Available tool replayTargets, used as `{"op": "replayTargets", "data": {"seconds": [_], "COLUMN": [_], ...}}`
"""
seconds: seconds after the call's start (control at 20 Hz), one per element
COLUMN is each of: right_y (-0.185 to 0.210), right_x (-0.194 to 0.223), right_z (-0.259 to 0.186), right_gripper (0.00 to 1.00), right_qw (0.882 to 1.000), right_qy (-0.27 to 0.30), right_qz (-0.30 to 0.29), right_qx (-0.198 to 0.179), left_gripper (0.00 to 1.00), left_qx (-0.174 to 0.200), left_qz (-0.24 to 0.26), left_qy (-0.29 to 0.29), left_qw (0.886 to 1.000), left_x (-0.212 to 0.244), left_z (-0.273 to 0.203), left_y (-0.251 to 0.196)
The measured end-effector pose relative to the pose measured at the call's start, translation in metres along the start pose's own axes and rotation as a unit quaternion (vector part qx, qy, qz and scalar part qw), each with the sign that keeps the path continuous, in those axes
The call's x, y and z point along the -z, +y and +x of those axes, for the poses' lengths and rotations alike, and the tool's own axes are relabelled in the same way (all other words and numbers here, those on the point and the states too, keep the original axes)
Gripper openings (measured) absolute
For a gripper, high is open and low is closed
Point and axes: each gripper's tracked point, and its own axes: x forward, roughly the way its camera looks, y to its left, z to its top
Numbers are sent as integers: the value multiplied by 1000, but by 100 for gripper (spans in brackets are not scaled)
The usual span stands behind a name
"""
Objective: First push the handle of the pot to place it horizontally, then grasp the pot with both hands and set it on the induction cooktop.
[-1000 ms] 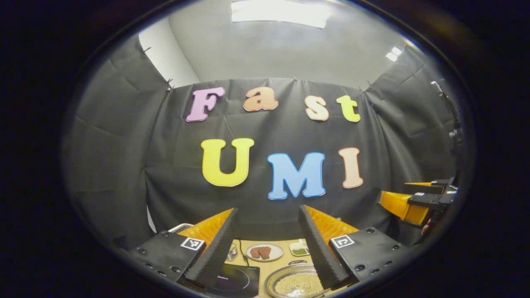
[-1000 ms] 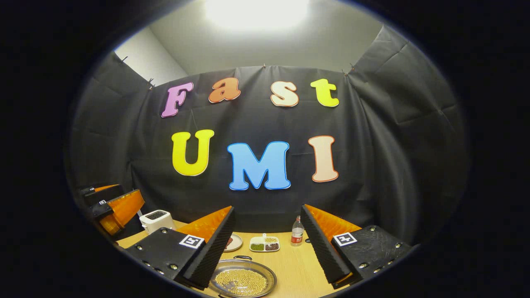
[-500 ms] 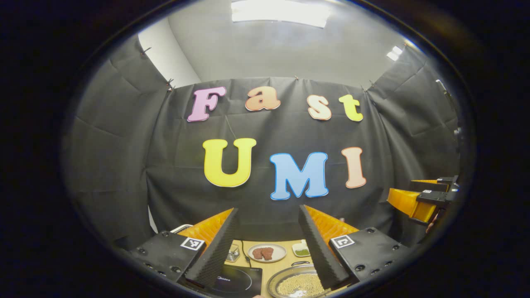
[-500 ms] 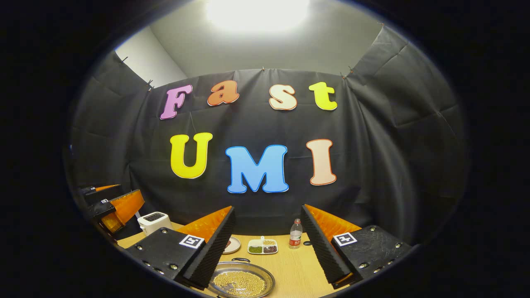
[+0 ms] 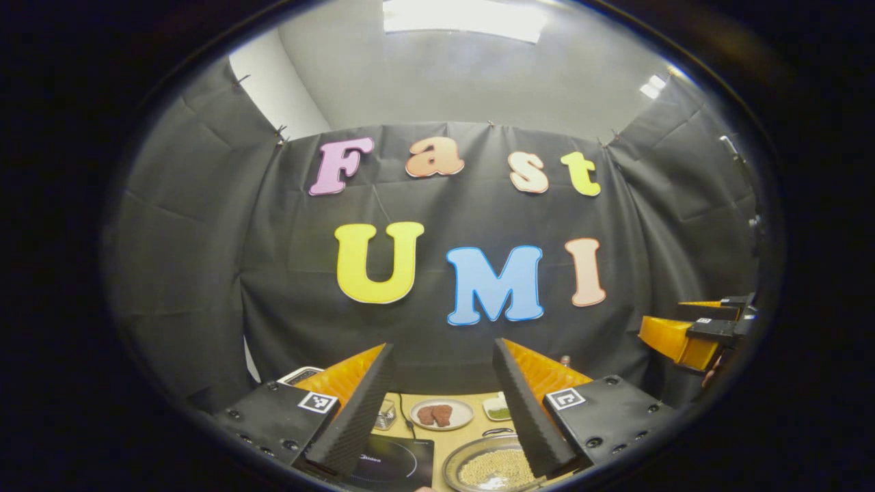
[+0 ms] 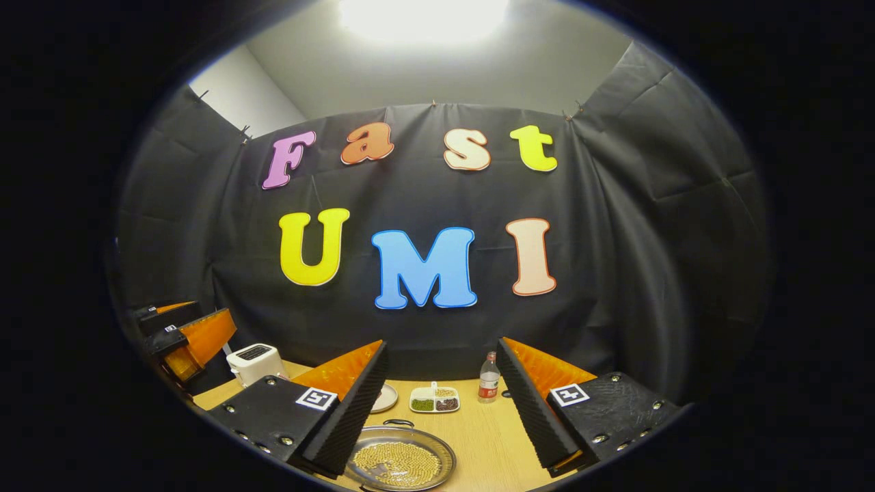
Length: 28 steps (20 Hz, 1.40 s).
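Observation:
A shallow steel pot [image 5: 489,468] filled with pale beans rests on the wooden table, low between my left gripper's fingers; a small loop handle [image 5: 497,432] sits at its far rim. Just left of the pot lies the black induction cooktop [image 5: 393,461]. My left gripper [image 5: 443,348] is open, high above the table, with nothing between its fingers. In the right gripper view the same pot [image 6: 400,465] lies below my right gripper [image 6: 441,343], which is open and holds nothing. Each gripper appears at the edge of the other's view, the right gripper [image 5: 690,335] and the left gripper [image 6: 188,335].
A plate with brown meat pieces [image 5: 441,414] stands behind the cooktop. A white toaster [image 6: 254,361] is at the back left, a divided dish [image 6: 434,402] and a water bottle [image 6: 488,387] at the back. Bare table [image 6: 485,444] lies right of the pot.
Both views have tipped slightly downward, so a little more of the table shows. Both grippers remain open and the pot has not moved.

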Motion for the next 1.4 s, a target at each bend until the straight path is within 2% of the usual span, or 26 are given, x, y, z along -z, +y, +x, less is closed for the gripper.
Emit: {"op": "replayTargets", "data": {"seconds": [0.1, 0.2, 0.25, 0.3, 0.45, 0.5, 0.55, 0.6, 0.7, 0.75, 0.8, 0.85, 0.9, 0.95, 1.0, 1.15, 1.2, 1.4], "right_y": [2, 4, 4, 4, 2, 0, -2, -1, 12, 19, 21, 18, 19, 21, 26, 36, 40, 57], "right_x": [7, 17, 23, 29, 49, 57, 66, 75, 99, 113, 123, 137, 148, 159, 169, 199, 208, 242], "right_z": [-1, -3, -3, -4, -9, -10, -9, -11, -16, -21, -25, -27, -30, -33, -38, -49, -54, -61], "right_gripper": [97, 97, 97, 95, 81, 69, 63, 41, 34, 34, 34, 34, 7, 1, 7, 8, 8, 9], "right_qw": [1000, 1000, 999, 999, 996, 994, 992, 990, 981, 975, 969, 963, 956, 950, 943, 919, 910, 880], "right_qy": [12, 29, 39, 52, 93, 109, 125, 144, 190, 217, 240, 263, 285, 305, 325, 385, 403, 459], "right_qz": [2, 3, 4, 4, 9, 9, 8, 10, 26, 34, 43, 47, 53, 56, 57, 61, 66, 83], "right_qx": [-2, -4, -5, -4, 1, 5, 10, 8, -18, -32, -41, -35, -37, -43, -49, -64, -69, -83], "left_gripper": [91, 95, 91, 99, 99, 91, 95, 95, 99, 99, 91, 91, 95, 95, 91, 99, 92, 99], "left_qx": [0, -1, -2, -3, -3, -3, -4, -5, -6, -5, -3, -3, -3, -5, -6, -10, -12, -27], "left_qz": [1, 0, 0, 0, -1, 0, 0, 1, -1, -2, -2, 0, 2, 3, 3, 2, 2, 5], "left_qy": [1, 4, 5, 8, 16, 19, 21, 23, 27, 30, 33, 37, 40, 43, 46, 58, 60, 68], "left_qw": [1000, 1000, 1000, 1000, 1000, 1000, 1000, 1000, 1000, 1000, 999, 999, 999, 999, 999, 998, 998, 997], "left_x": [0, 3, 6, 8, 15, 18, 20, 20, 24, 28, 29, 31, 33, 37, 40, 49, 51, 56], "left_z": [0, 1, 0, -1, -3, -4, -5, -4, -7, -9, -9, -8, -9, -10, -11, -12, -12, -19], "left_y": [1, 2, 2, 3, 4, 4, 5, 6, 7, 5, 5, 5, 7, 7, 9, 12, 15, 28]}}
